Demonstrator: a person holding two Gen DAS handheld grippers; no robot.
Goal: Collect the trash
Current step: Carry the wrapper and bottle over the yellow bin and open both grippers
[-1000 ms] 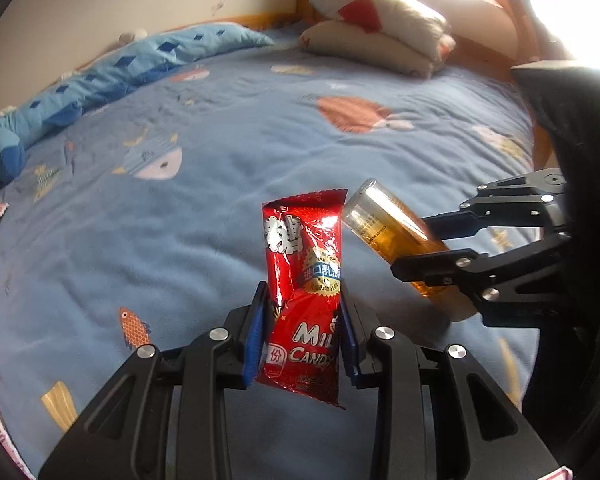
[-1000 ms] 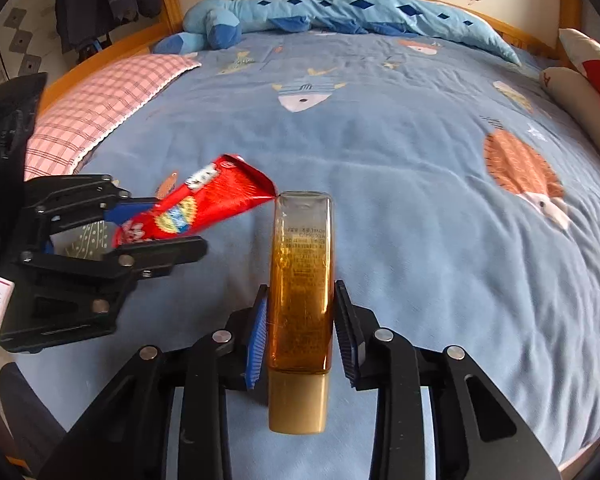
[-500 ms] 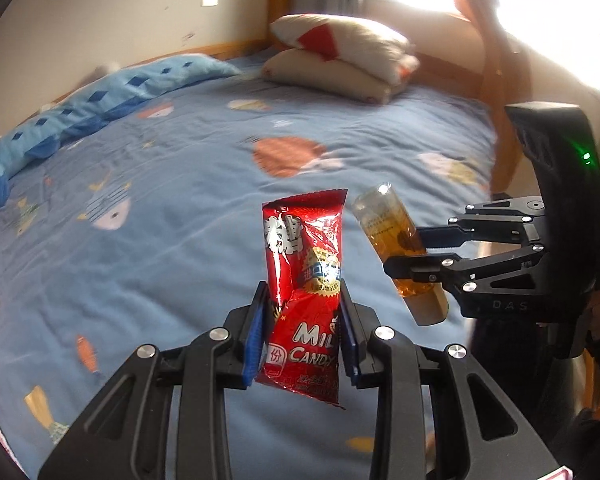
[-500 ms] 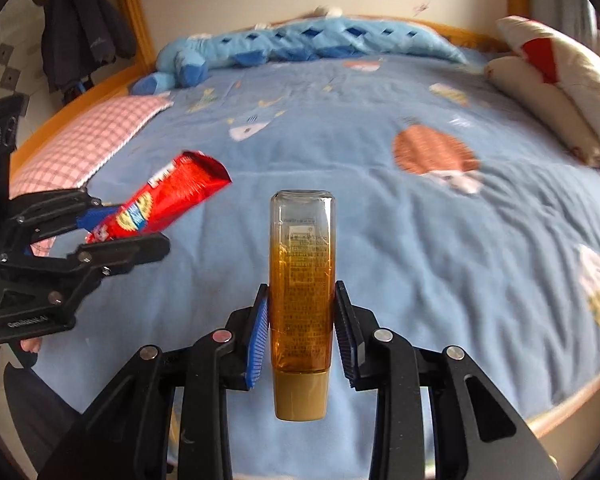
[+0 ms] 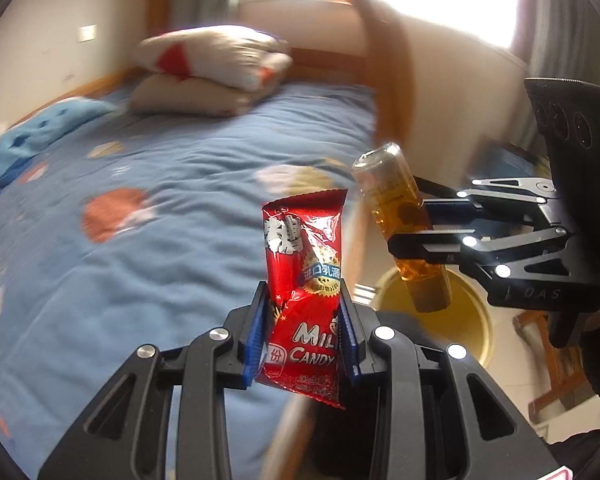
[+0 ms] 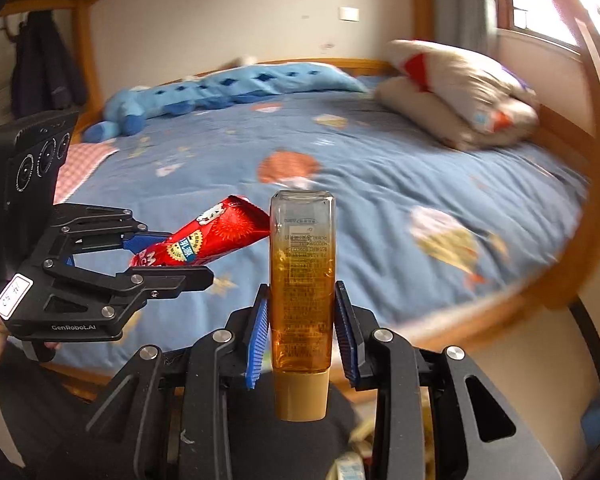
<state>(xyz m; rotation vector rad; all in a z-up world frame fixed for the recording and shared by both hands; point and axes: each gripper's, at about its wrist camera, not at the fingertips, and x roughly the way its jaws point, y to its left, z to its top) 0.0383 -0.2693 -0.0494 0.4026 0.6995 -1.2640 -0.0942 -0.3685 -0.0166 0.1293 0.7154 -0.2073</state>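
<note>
left gripper (image 5: 304,332) pinches a red crinkly foil milk candy wrapper (image 5: 306,280) between its blue pads, wrapper upright at centre of the left view. right gripper (image 6: 302,336) is clamped on an amber see-through plastic bottle with tan cap (image 6: 302,292), cap end toward the camera, clear base pointing away. in the left view the same bottle (image 5: 400,220) sits at 3 o'clock, tilted, held by the right gripper (image 5: 424,224); just below it at 4 o'clock a round pale yellow bin (image 5: 476,312) now shows on the floor. it wasn't in frame a second ago, when both views looked flat across the bed; both tools have swung off the mattress toward the bed edge. farther out, blue fleece bedspread with animal prints (image 5: 140,220) at 9 to 11 o'clock, stacked beige pillows (image 5: 208,76) at 12, all motion-blurred. meaning: both trash items picked, carry nearly done, next is likely lining up over the bin and letting go, bottle looks closest.
</note>
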